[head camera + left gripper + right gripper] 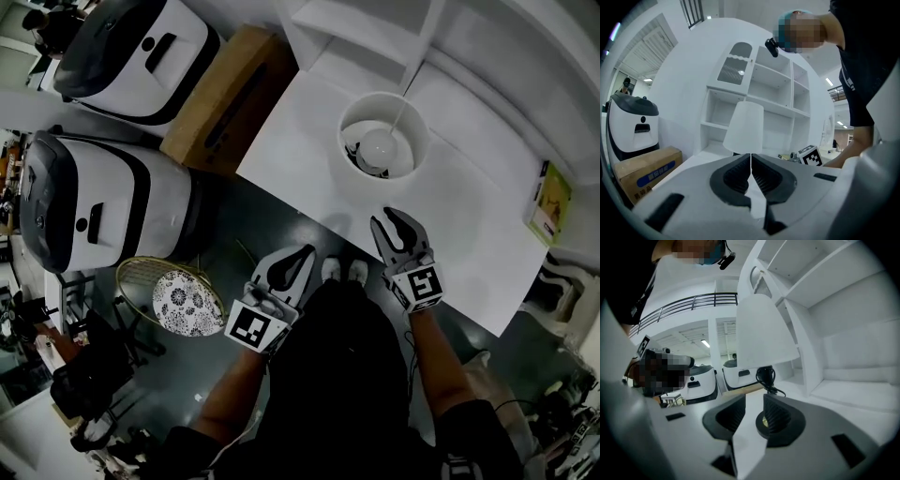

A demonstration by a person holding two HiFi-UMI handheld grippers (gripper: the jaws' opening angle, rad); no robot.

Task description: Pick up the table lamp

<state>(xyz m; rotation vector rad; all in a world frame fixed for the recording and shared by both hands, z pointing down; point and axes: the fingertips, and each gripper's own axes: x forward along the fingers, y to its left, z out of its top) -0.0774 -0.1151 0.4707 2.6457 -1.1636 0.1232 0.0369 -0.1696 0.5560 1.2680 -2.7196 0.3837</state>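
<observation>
The table lamp (382, 137) stands on the white table (300, 141), and from above I see its round white shade with the bulb inside. My right gripper (395, 221) hovers over the table's near edge just short of the lamp, jaws a little apart with nothing between them. In the right gripper view (754, 401) the shade (764, 333), a coiled black cord (765, 376) and the black base (764, 423) sit close ahead. My left gripper (306, 254) is shut and empty, off the table's front edge. The lamp shade (745, 127) lies straight ahead of its jaws (750, 157).
A white shelf unit (375, 37) rises behind the lamp. A cardboard box (230, 94) and two white machines (141, 52) (103, 206) stand on the floor to the left. A gold wire basket (173, 291) is near my left gripper. A yellow-green pack (551, 202) lies at the table's right end.
</observation>
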